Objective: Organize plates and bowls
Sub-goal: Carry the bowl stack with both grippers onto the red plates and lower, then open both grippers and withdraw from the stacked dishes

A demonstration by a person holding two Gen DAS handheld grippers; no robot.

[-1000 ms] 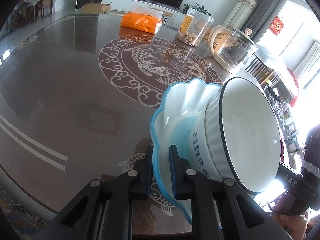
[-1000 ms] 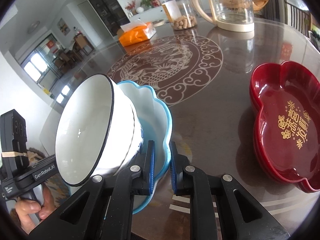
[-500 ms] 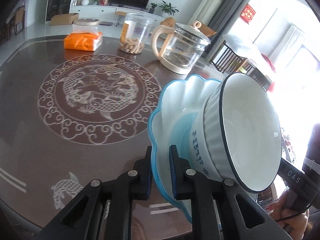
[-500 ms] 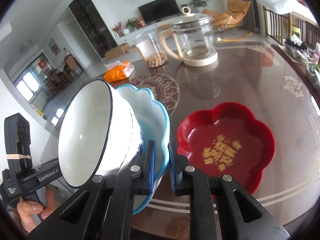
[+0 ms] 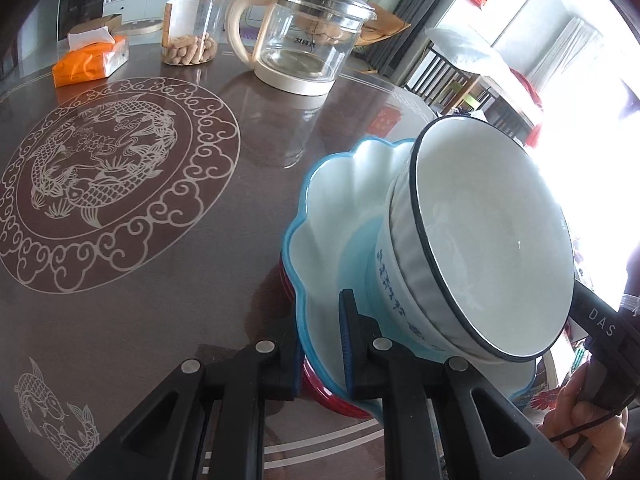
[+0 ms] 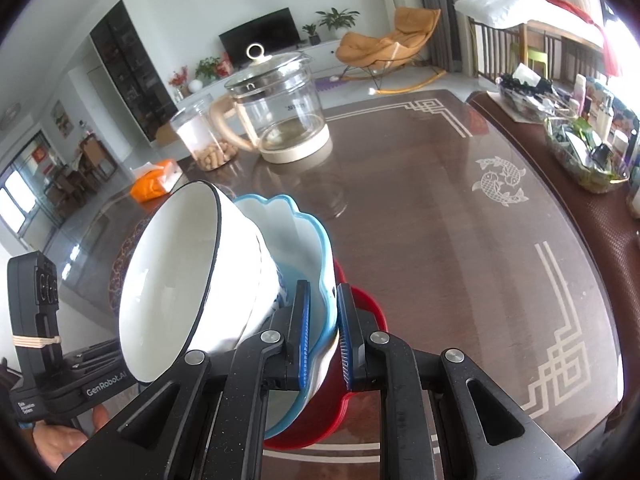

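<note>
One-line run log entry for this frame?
stage: stacking | left hand-held gripper: shut on blue plate | right hand-held gripper: shut on blue plate | white bowl: on blue plate | red plate: beneath

Bowl (image 5: 492,240) in plate (image 5: 340,200), over tray (image 6: 360,392)

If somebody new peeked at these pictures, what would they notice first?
Probably the big white bowl sitting in the blue scalloped plate, both tipped up close to the cameras. The left hand-held gripper and right hand-held gripper each pinch that plate's rim, with a red plate just under it on the table. Behind stands a glass kettle, and a fish medallion decorates the brown table.
</note>
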